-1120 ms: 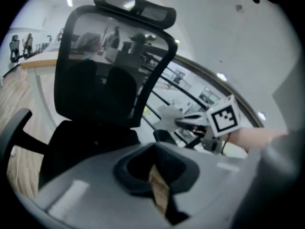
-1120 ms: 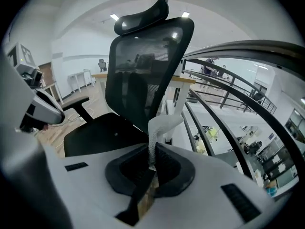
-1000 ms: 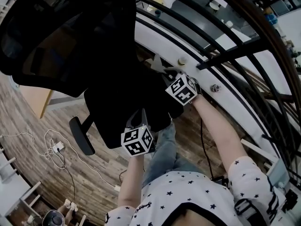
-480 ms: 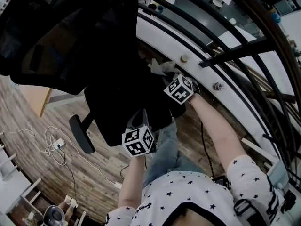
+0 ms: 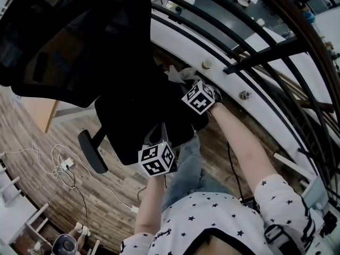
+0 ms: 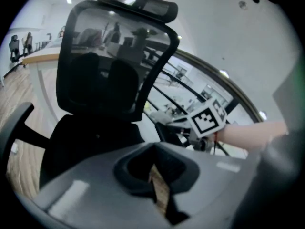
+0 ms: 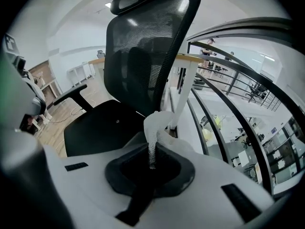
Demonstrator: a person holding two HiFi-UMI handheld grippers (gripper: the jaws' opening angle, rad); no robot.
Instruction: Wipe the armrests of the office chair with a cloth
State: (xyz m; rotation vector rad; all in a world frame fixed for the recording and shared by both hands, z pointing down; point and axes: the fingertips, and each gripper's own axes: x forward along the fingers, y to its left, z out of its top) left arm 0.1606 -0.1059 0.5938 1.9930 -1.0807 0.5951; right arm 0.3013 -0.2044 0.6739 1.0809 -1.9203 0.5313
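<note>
The cloth sits bunched at the edge of the office chair seat nearest the railing in the head view. It is clamped in the right tongs, and the armrest under it is hidden. The left tongs hover over the seat's front edge. The other armrest stands bare on the far side. To wipe well, we judge, we should press the cloth flat, draw it along the pad's whole length, then cross to the bare one.

In the left gripper view, the left tongs are all but together, with only a sliver of floor between them and nothing held.

In the right gripper view, the right tongs pinch a twisted tail of the cloth in front of the backrest.

We see no container in any view.
</note>
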